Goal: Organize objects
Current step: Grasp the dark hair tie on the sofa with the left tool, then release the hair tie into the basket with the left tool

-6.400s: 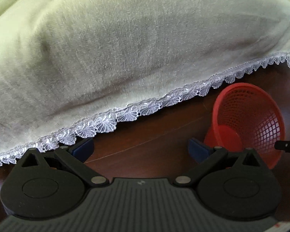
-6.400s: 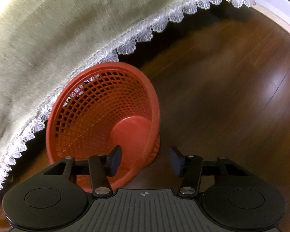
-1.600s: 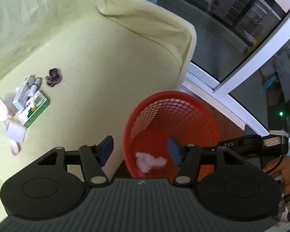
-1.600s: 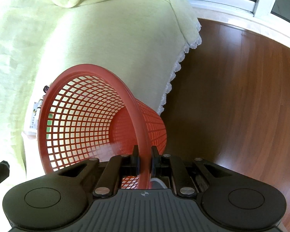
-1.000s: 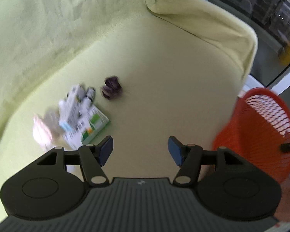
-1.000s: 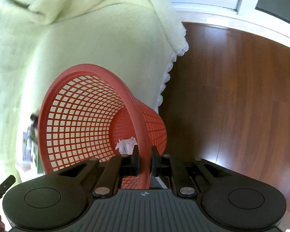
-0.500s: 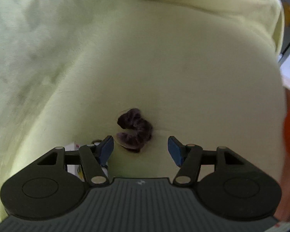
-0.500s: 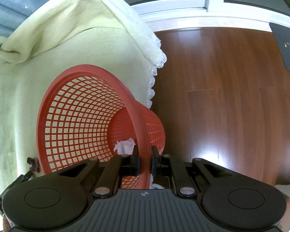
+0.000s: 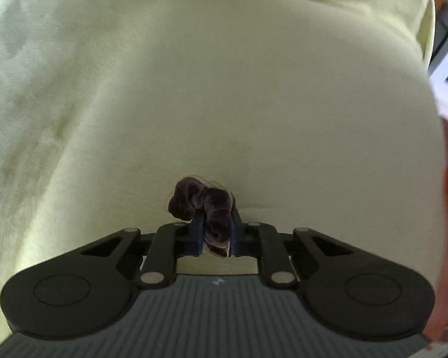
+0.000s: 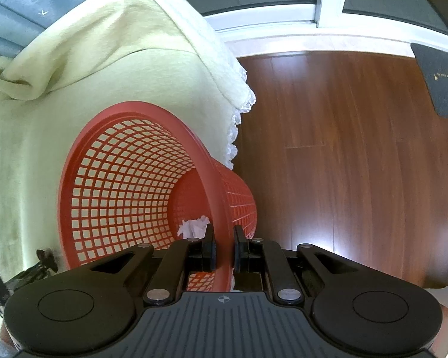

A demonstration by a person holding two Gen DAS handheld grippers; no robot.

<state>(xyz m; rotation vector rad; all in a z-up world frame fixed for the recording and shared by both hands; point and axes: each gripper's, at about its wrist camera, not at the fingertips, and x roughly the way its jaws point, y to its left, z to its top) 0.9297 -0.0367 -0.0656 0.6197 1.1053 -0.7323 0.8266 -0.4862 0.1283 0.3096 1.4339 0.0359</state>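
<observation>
Closing in on a dark purple scrunchie (image 9: pixel 204 201), the left gripper (image 9: pixel 215 234) has its blue fingers (image 9: pixel 197 232) narrowed right onto it, low in the middle of the frame, on the pale yellow sofa cover (image 9: pixel 224 89). Over on the right gripper (image 10: pixel 224 249), the fingers (image 10: pixel 209 246) are clamped tight on the rim of the red mesh basket (image 10: pixel 128 179), left of center, with crumpled white tissue (image 10: pixel 192 226) inside, next to the wood floor (image 10: pixel 358 149).

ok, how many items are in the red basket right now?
1 visible: a white crumpled wad at the bottom of the basket, just ahead of the right tongs gripping its rim. The tongs hide part of the bottom, so more could be there.
</observation>
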